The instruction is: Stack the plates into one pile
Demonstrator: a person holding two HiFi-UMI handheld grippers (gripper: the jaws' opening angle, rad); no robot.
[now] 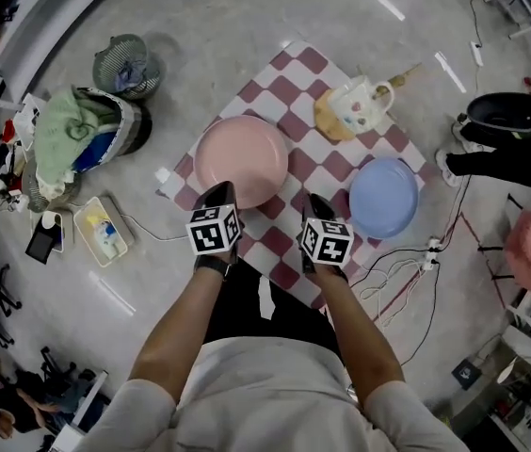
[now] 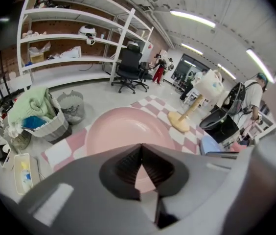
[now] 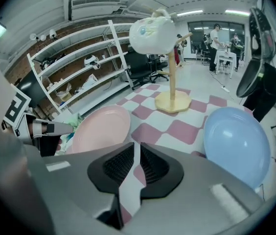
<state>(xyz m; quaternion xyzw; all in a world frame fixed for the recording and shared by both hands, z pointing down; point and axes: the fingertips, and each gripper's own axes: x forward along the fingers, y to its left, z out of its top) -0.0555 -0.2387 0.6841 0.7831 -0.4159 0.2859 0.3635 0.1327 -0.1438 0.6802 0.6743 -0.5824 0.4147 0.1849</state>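
Note:
A pink plate (image 1: 242, 161) lies on the left half of a red-and-white checked cloth (image 1: 327, 163) on the floor. A blue plate (image 1: 383, 197) lies apart from it on the cloth's right side. My left gripper (image 1: 218, 194) hovers over the pink plate's near rim, jaws shut and empty. In the left gripper view the pink plate (image 2: 128, 131) fills the space just beyond the left gripper (image 2: 140, 148). My right gripper (image 1: 316, 203) hangs over the cloth between the two plates. In its own view the right gripper (image 3: 134, 146) is shut but for a thin slit, holding nothing, with the blue plate (image 3: 238, 143) to its right and the pink plate (image 3: 101, 129) to its left.
A white mug on a wooden stand (image 1: 360, 104) sits at the cloth's far edge. Left of the cloth are a laundry basket (image 1: 82, 139), a small mesh basket (image 1: 126, 64) and a tray (image 1: 103, 231). Cables (image 1: 407, 271) trail at the right, near a person's legs (image 1: 501, 163).

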